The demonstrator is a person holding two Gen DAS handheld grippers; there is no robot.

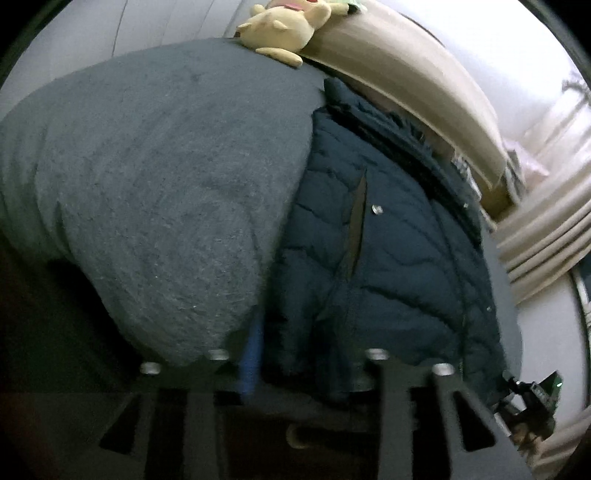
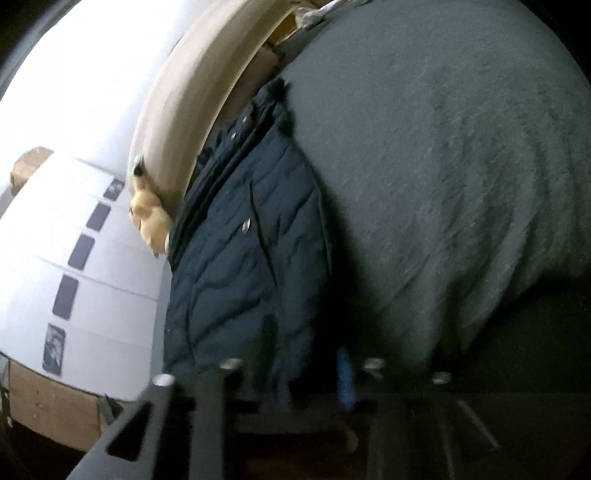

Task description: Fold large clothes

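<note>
Left wrist: left tongs (image 1: pixel 295 360) part-open, jacket (image 1: pixel 388 258) hem between; right tongs (image 2: pixel 301 369) likewise.

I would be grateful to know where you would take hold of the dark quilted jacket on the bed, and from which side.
Probably by the near hem of the quilted jacket, from the foot of the bed where both grippers already face it. It lies lengthwise, its collar far off by the headboard, its lower edge nearest. One long side lies against the grey blanket, leaving the hem corners easiest to pinch.

home bedroom, grey blanket (image 1: pixel 147 177) on bed, wooden headboard (image 1: pixel 406 74), plush toy (image 1: pixel 284 29)
</note>
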